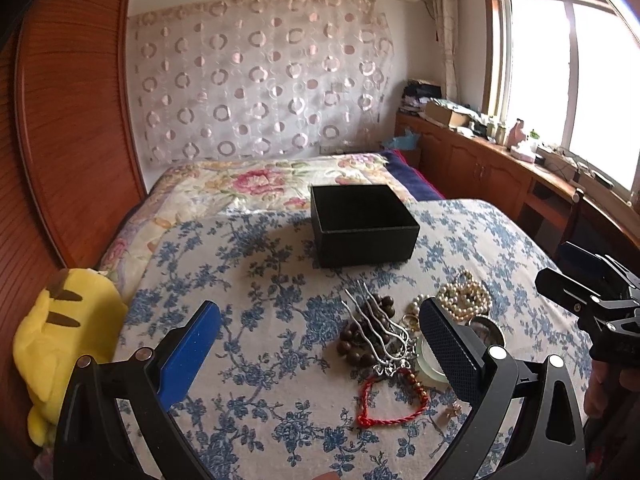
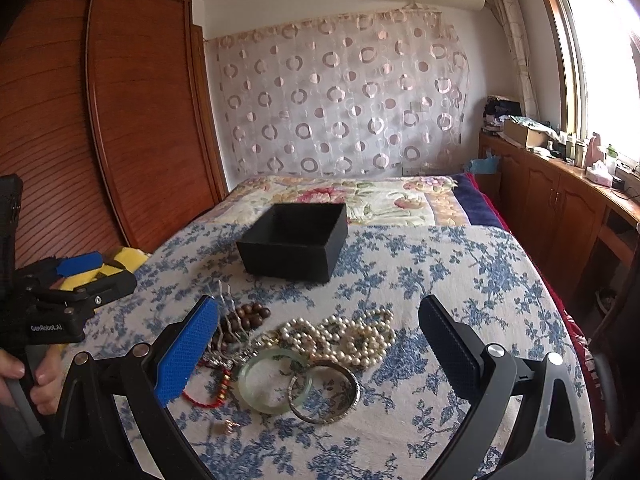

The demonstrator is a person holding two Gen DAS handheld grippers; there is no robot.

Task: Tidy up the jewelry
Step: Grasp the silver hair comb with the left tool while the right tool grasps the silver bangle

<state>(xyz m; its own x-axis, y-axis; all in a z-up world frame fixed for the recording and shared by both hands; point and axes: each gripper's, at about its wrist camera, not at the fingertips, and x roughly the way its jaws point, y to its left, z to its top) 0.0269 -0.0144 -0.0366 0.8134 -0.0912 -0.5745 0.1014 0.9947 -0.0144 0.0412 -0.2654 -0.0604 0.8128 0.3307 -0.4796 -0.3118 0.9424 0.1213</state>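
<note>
In the left wrist view, the left gripper (image 1: 320, 340) hangs over the bed with its two fingers spread wide, and nothing is between them. Under it lies the blue flowered cloth (image 1: 248, 280). The jewelry is in one small heap near the right finger: a silver hair comb (image 1: 376, 328) lies across the brown wooden beads (image 1: 360, 332), a red cord bracelet (image 1: 384, 404) lies nearer to the camera, and the pearl necklace (image 1: 466, 294) is at the far right of the heap. The black box (image 1: 362, 224) stands open further back on the cloth, well apart from the heap. A yellow plush toy (image 1: 60, 344) sits at the left edge of the bed. The right gripper (image 1: 576, 300) shows at the right border — from here I cannot tell how wide it is.

In the right wrist view, the right gripper (image 2: 318, 344) is also wide open and empty. Between its fingers lie the pearl necklace (image 2: 352, 336), a pale green bangle (image 2: 268, 380) and a metal bangle (image 2: 324, 396) — these two overlap. The black box (image 2: 294, 246) is behind them, open. A hand (image 2: 28, 380) holds the left gripper's handle at the left border.
</note>
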